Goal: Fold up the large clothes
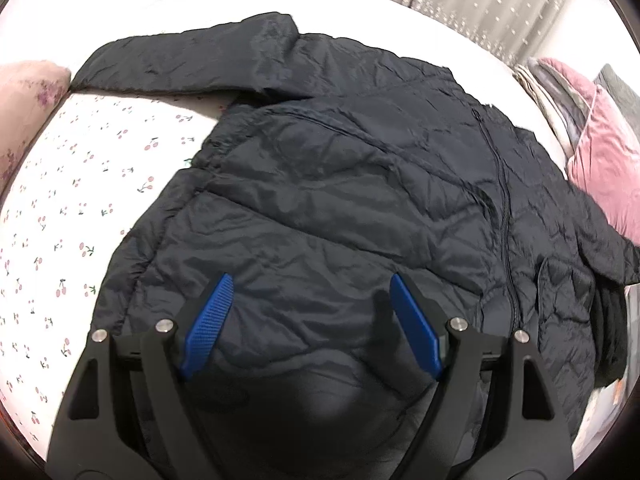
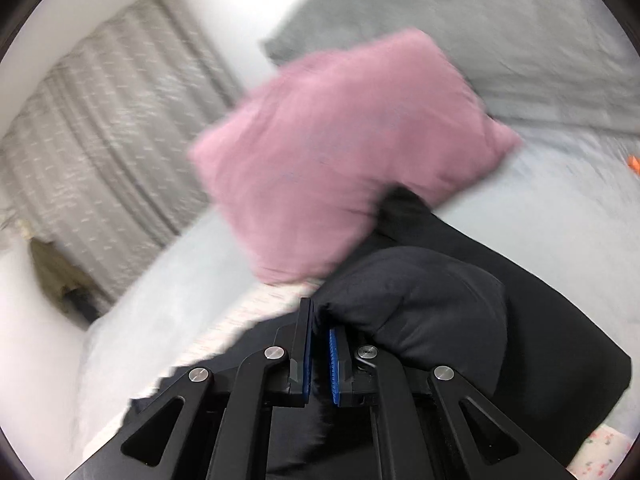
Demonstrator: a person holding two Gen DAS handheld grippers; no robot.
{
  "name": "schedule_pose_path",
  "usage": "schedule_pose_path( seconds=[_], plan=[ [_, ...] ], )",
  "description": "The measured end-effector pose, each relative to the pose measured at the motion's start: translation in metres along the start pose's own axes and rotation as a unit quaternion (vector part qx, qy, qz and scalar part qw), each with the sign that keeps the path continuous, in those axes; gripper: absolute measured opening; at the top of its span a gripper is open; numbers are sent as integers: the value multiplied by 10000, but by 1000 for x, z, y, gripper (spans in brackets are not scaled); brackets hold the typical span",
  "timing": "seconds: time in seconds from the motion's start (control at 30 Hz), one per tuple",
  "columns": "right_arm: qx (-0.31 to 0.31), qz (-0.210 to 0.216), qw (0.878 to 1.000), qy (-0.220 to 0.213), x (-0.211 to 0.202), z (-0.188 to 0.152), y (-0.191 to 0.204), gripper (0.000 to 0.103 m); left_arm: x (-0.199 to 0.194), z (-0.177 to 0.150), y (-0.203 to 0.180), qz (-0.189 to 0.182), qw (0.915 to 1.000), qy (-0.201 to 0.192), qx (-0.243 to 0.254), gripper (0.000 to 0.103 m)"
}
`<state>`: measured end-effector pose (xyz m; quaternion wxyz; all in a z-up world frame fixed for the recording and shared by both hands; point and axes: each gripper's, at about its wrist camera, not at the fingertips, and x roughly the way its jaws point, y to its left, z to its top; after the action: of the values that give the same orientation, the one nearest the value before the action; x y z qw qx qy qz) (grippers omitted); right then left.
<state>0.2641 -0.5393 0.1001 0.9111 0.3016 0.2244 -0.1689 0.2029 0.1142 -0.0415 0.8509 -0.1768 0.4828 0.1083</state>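
Left wrist view: black quilted puffer jacket point(image 1: 340, 184) lies spread front-up on the cherry-print bedsheet point(image 1: 68, 208), zipper point(image 1: 505, 216) closed, one sleeve point(image 1: 172, 60) stretched out toward the far left, the other side running off toward the pink velvet pillow point(image 1: 604, 160). Thin, shiny, crinkled fabric, so probably slippery and springy. Judging by this, the step is the first sleeve fold-in: right gripper point(image 2: 319, 356) has its pads nearly together with dark jacket fabric pinched between them, a bunched lump that looks like the sleeve end point(image 2: 416, 300) just beside the fingers, near the pillow point(image 2: 344, 144). Right view is motion-blurred, so grip detail is rough. Left gripper point(image 1: 310, 320) hangs over the lower body panel, jaws wide, holding nothing. Next move likely needs the right to carry the sleeve across the chest without dragging the body; left could pin the panel.
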Motion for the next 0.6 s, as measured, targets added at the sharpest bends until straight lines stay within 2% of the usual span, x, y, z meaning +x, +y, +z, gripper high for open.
schedule_pose_path(
  seconds=[0.1,0.17,0.3,0.33,0.43,0.47,0.57,0.6],
  plan=[
    [-522,594,9964,-295,-17,-4,69,6,-1,3,8,-4,9998,-14,-180,81],
    [-979,1076,9886,-393,-27,-18,124,6,-2,5,12,24,9997,-57,-255,81],
    [-1954,1797,9640,-149,-30,-81,228,6,-2,6,14,80,9996,-93,-247,81],
    [-2287,1956,9536,54,-25,-110,259,7,-3,7,15,94,9996,-114,-249,81],
    [-2976,2054,9304,607,-3,-182,314,7,-2,8,18,104,9996,-105,-256,81],
    [-3299,1994,9186,869,11,-218,333,7,-1,8,19,93,9995,-88,-272,81],
    [-3761,1743,8972,1525,49,-293,358,8,0,9,24,101,9993,-71,-341,81],
    [-3807,1688,8934,1685,58,-307,359,8,2,9,25,109,9993,-58,-360,81]
  ],
)
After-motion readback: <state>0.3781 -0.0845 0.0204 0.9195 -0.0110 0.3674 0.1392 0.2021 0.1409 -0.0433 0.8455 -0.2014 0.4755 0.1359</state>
